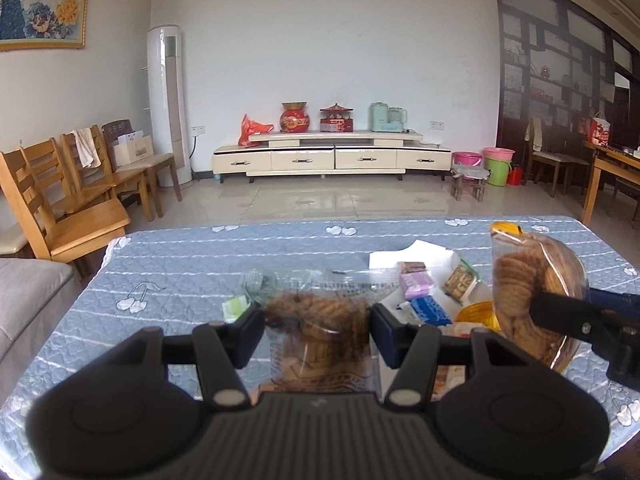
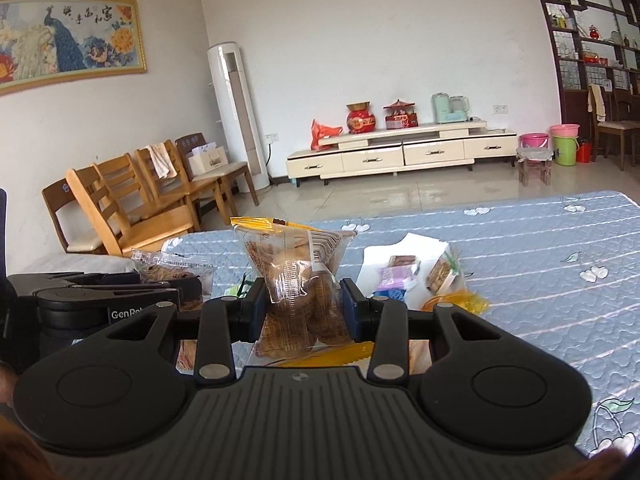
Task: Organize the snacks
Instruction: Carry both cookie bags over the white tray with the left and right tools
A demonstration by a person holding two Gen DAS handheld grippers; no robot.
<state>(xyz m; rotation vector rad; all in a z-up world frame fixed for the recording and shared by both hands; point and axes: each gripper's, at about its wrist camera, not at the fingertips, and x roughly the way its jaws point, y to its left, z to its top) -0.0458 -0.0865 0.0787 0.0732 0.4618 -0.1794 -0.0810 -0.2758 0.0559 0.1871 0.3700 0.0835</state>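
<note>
My left gripper (image 1: 318, 320) is shut on a clear bag of brown cookies (image 1: 320, 312), held above the blue quilted table (image 1: 180, 264). My right gripper (image 2: 304, 304) is shut on a second clear cookie bag with a yellow top (image 2: 292, 264), held upright. That bag also shows at the right of the left wrist view (image 1: 532, 292), with the right gripper's finger (image 1: 560, 312) on it. The left gripper's bag shows at the left of the right wrist view (image 2: 172, 270). More small snack packs (image 1: 420, 284) lie on white paper (image 1: 424, 256) on the table.
A blue pack (image 1: 430, 310), a green-edged box (image 1: 460, 282) and a yellow wrapper (image 1: 478, 314) lie by the paper. A small green pack (image 1: 234, 306) lies left of it. Wooden chairs (image 1: 60, 208) stand off the table's left edge. A grey sofa (image 1: 24, 300) is at the left.
</note>
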